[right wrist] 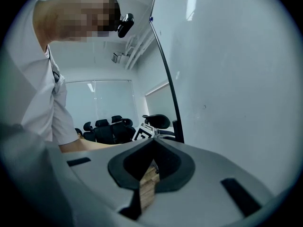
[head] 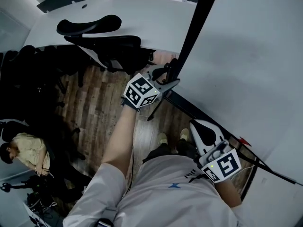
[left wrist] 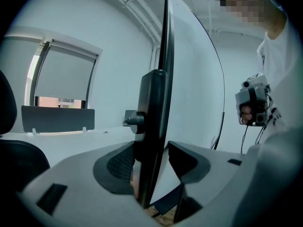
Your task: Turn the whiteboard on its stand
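Whiteboard (head: 246, 56) edge clamped in left hand-held gripper (left wrist: 152, 157), right hand-held gripper (right wrist: 154, 161) closed, empty, beside it

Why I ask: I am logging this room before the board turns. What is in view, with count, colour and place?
whiteboard: 1, white with black frame, right side, upright
stand: 1, black, bars on the floor at the board's foot
table: 1, white, top of the head view
chairs: several, black, by the table and along the left
floor: 1, brown wood planks, underfoot
seated person: 1, pale top, lower left
shoes: 2, pale, on the floor near the stand
left tongs: 1, grey, closed on the whiteboard's black edge
right tongs: 1, grey, closed and empty, close to the board's face
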`<move>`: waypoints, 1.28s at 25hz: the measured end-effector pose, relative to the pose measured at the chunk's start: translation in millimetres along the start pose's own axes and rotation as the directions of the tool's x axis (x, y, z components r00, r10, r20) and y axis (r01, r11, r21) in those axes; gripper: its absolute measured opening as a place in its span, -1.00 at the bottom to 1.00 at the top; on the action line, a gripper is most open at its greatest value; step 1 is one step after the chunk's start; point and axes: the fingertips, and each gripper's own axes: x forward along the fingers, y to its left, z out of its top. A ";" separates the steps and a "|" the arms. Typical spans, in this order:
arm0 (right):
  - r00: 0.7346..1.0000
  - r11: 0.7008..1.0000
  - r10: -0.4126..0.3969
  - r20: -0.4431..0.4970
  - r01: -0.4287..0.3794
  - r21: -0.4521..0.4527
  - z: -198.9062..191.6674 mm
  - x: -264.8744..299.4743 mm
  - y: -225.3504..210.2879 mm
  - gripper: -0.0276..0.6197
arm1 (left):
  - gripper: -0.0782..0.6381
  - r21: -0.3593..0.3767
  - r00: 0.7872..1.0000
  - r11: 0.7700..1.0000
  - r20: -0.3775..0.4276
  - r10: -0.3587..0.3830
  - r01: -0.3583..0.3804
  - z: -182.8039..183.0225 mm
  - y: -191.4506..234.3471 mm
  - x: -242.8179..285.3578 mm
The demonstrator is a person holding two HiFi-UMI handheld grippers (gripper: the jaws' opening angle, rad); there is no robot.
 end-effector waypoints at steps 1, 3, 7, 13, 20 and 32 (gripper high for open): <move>1.000 1.000 0.006 -0.003 -0.006 -0.003 -1.1 0.1 3.7 -0.88 | -0.18 0.000 1.000 1.000 0.006 -0.002 0.002 -0.8 -2.0 -2.5; 1.000 1.000 0.020 -0.010 -0.020 -0.010 -3.2 1.7 9.1 -0.88 | -0.17 -0.001 1.000 1.000 0.016 0.000 0.000 -2.9 -1.7 -4.3; 0.999 0.999 0.042 -0.020 -0.042 -0.018 -3.6 4.8 12.1 -0.88 | -0.15 -0.017 1.000 1.000 0.026 0.011 -0.010 -5.5 5.9 -4.5; 0.997 0.998 0.066 -0.026 -0.066 0.010 -7.2 6.6 8.0 -0.88 | -0.16 -0.070 0.996 0.996 0.066 0.064 -0.060 -3.7 4.9 -20.9; 0.996 0.997 0.076 -0.045 -0.074 0.037 -16.3 23.1 0.6 -0.88 | -0.16 -0.112 0.991 0.991 0.108 0.081 -0.069 8.9 -23.1 -47.7; 0.999 0.999 0.005 -0.050 -0.003 0.039 -17.0 23.8 -5.3 -0.88 | -0.73 -0.203 0.974 0.974 0.177 0.140 -0.103 49.1 -114.6 -84.3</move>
